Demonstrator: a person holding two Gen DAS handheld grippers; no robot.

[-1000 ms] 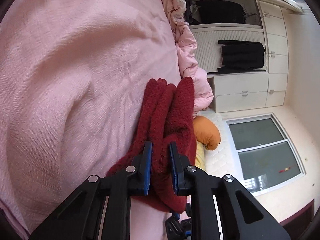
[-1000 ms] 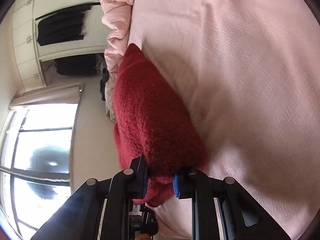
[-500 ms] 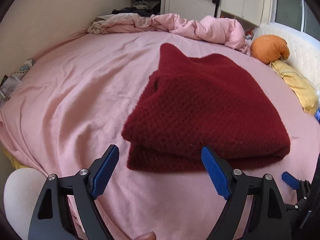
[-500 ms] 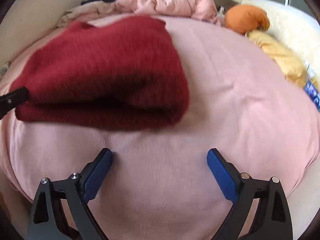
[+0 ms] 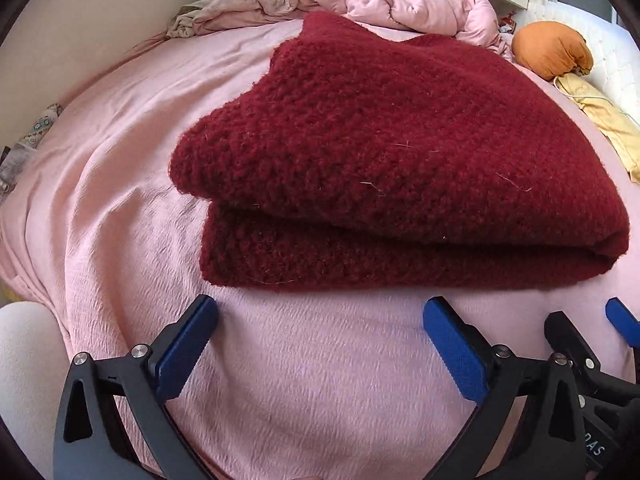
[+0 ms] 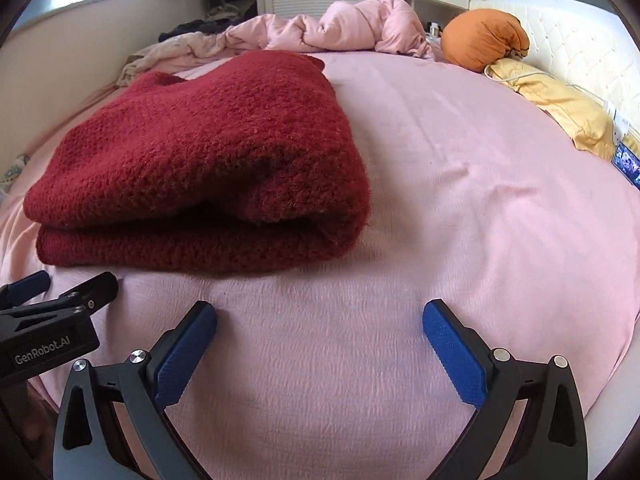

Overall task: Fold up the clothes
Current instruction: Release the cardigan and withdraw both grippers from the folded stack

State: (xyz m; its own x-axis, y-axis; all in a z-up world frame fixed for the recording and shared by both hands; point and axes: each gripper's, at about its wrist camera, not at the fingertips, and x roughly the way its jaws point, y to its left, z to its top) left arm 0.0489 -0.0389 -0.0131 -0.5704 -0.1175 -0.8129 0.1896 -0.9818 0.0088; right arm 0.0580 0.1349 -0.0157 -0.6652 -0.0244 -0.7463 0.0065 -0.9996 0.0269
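Sweater: a dark red knitted sweater (image 5: pixel 400 152) lies folded in two thick layers on the bed, nothing touching it.
Bed: a pink sheet (image 5: pixel 304 380) covers the bed; its near edge is cut off by both views.
Left gripper: the left gripper (image 5: pixel 320 322) hovers just in front of the sweater's near folded edge, its jaws opening, blue fingers (image 5: pixel 186 346) far apart with only sheet between them.
Right gripper: the right gripper (image 6: pixel 320 326) hovers over bare sheet to the right of the sweater, jaws opening, fingers (image 6: pixel 452 350) spread wide, gripping nothing.
Far end of bed: a bunched pink duvet (image 6: pixel 344 28) and an orange cushion (image 6: pixel 484 38) beside a yellow pillow (image 6: pixel 560 104).
Hard to make out: dark clothes (image 6: pixel 196 26) heaped behind the duvet are too dim to identify.
Cut off: each gripper shows only partly at the edge of the other's view; the hands holding them are hidden.
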